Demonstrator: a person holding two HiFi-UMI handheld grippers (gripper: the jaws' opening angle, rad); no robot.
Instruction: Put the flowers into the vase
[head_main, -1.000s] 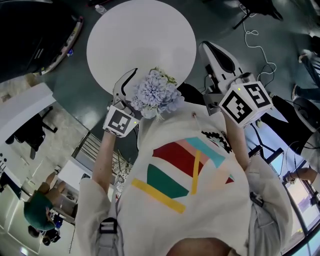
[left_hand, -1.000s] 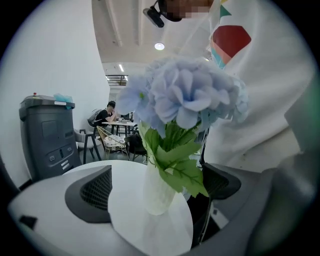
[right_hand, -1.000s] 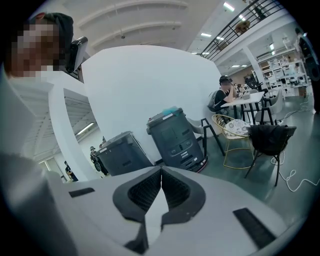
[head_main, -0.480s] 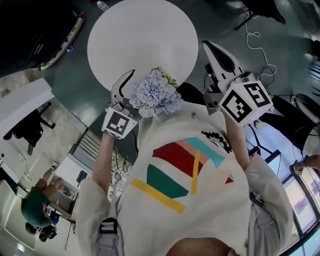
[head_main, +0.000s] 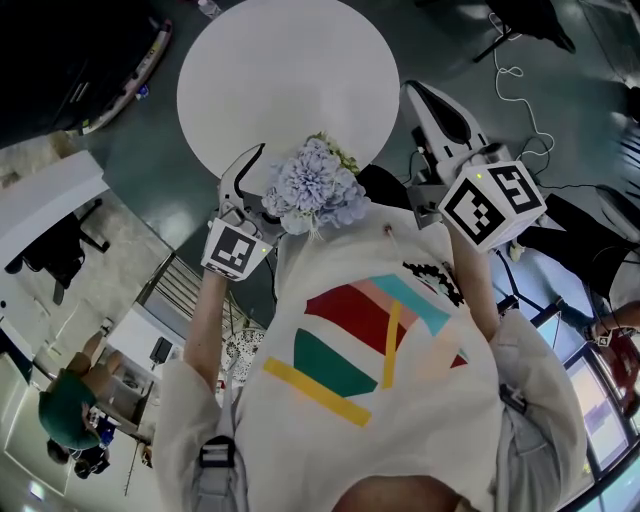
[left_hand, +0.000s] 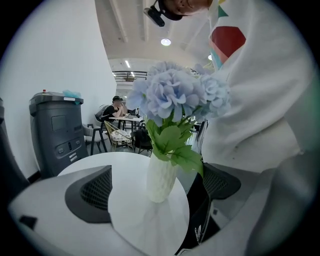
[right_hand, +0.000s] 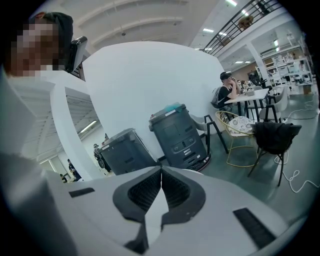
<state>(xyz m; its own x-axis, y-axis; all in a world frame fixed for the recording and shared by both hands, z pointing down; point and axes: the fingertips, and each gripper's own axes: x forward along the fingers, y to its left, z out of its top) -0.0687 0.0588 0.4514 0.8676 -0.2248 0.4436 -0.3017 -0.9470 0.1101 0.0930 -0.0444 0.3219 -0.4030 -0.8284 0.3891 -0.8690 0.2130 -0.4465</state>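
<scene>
Left gripper view: flowers already seated in white vase at centre of frame, on round table.
Left gripper spread wide, vase framed between its jaws with no contact evident; right gripper pressed shut on nothing. Judged light and top-heavy: blooms soft and crushable, stems thin and pliant, best taken low on the stems just above the rim; vase probably hard, smooth, easily tipped.
</scene>
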